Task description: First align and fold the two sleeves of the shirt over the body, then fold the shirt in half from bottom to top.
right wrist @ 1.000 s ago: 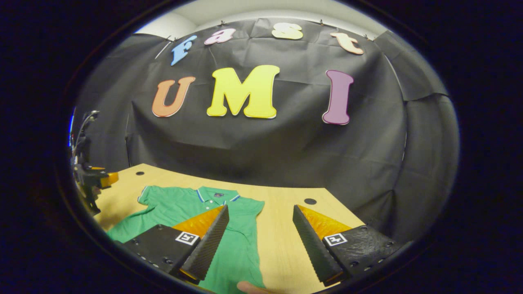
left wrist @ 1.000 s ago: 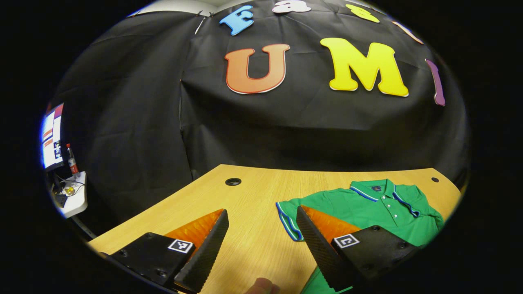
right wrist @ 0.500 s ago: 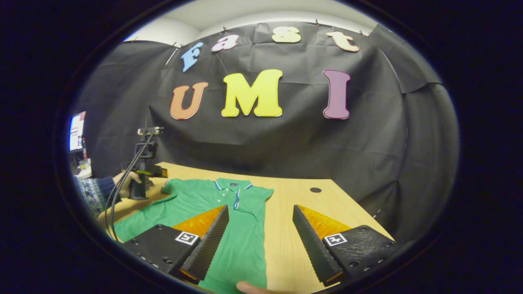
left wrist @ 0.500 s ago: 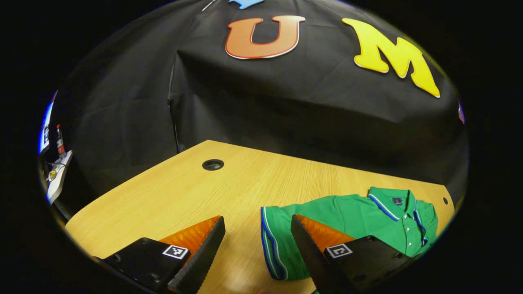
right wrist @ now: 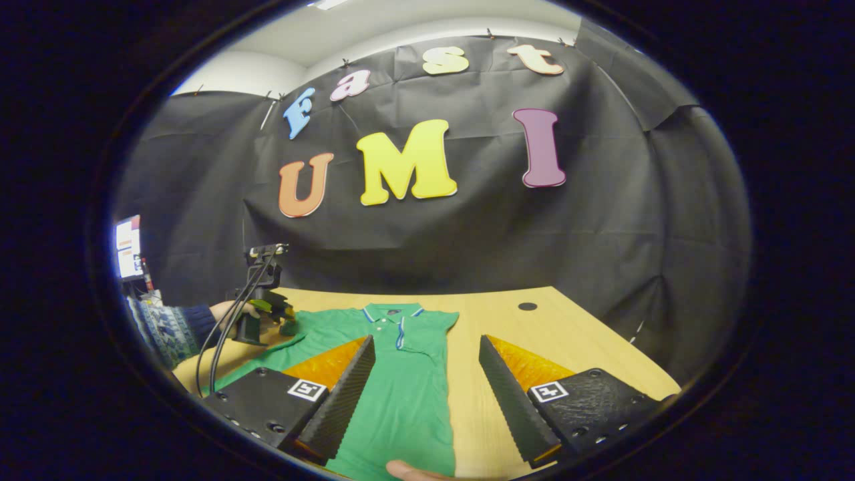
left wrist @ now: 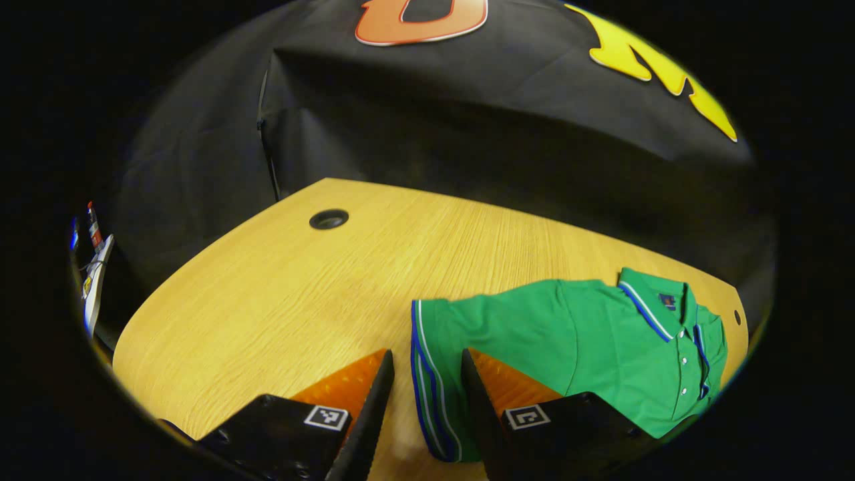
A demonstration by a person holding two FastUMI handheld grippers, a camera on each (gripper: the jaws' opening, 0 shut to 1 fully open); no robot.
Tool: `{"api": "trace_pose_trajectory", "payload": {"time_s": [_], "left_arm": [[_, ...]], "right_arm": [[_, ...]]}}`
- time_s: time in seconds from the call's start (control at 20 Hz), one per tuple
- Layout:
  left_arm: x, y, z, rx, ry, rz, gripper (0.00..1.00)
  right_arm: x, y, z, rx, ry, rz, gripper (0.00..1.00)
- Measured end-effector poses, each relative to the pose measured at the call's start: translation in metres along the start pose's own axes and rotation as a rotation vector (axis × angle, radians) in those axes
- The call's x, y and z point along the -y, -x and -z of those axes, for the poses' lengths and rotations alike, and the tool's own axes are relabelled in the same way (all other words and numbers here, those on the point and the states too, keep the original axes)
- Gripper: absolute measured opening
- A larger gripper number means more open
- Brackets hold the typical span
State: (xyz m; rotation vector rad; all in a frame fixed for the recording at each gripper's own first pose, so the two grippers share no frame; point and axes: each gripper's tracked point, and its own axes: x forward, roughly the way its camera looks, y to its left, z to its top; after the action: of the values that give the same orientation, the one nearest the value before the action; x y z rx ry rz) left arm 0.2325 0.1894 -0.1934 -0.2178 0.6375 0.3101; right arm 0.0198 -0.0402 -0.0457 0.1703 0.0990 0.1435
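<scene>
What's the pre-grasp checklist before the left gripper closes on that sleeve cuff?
1. Left gripper straddles the striped cuff of the sleeve: ok.
2. Both fingers pressing on the cuff: not ok, jaws narrowed with gaps showing.
3. Shirt lying flat, collar away from the person: ok.
4. Right gripper open and free: ok, above the shirt's body and the table.
5. Right sleeve still unfolded: ok.
6. Finger height above the table: cannot tell.
</scene>
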Motion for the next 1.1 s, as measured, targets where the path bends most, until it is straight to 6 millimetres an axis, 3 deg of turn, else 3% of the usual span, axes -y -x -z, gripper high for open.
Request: {"api": "trace_pose_trajectory", "payload": {"time_s": [0.1,0.15,0.2,0.25,0.3,0.4,0.55,0.7,0.85,1.0,1.05,1.1], "left_arm": [[0.002,-0.002,0.0,-0.021,-0.058,0.015,0.66],[0.004,-0.004,-0.002,-0.022,-0.059,0.032,0.73],[0.01,-0.005,-0.003,-0.018,-0.06,0.035,0.41],[0.011,-0.007,-0.003,-0.016,-0.065,0.038,0.36],[0.014,-0.007,-0.005,-0.009,-0.068,0.041,0.23],[0.018,-0.005,-0.005,-0.012,-0.089,0.039,0.1],[0.037,0.002,-0.012,-0.001,-0.108,0.064,0.08],[0.069,0.019,-0.027,0.035,-0.13,0.111,0.08],[0.11,0.035,-0.032,0.055,-0.197,0.174,0.08],[0.153,0.046,-0.031,0.063,-0.21,0.265,0.1],[0.168,0.047,-0.028,0.058,-0.194,0.3,0.14],[0.178,0.052,-0.023,0.049,-0.181,0.332,0.4]], "right_arm": [[0.005,0.0,0.002,-0.007,-0.014,0.015,0.95],[0.008,0.0,0.004,-0.015,-0.018,0.019,0.94],[0.012,0.0,0.008,-0.025,-0.013,0.024,0.94],[0.015,0.001,0.01,-0.032,0.0,0.028,0.92],[0.018,0.002,0.014,-0.042,0.021,0.035,0.94],[0.029,0.005,0.016,-0.042,0.049,0.062,0.94],[0.04,0.008,0.023,-0.049,0.001,0.079,0.94],[0.054,0.007,0.039,-0.089,-0.056,0.096,0.94],[0.071,0.006,0.054,-0.12,-0.056,0.141,0.94],[0.074,0.004,0.065,-0.148,-0.076,0.151,0.95],[0.075,0.006,0.067,-0.157,-0.079,0.151,0.96],[0.077,0.007,0.069,-0.16,-0.077,0.153,0.92]]}}
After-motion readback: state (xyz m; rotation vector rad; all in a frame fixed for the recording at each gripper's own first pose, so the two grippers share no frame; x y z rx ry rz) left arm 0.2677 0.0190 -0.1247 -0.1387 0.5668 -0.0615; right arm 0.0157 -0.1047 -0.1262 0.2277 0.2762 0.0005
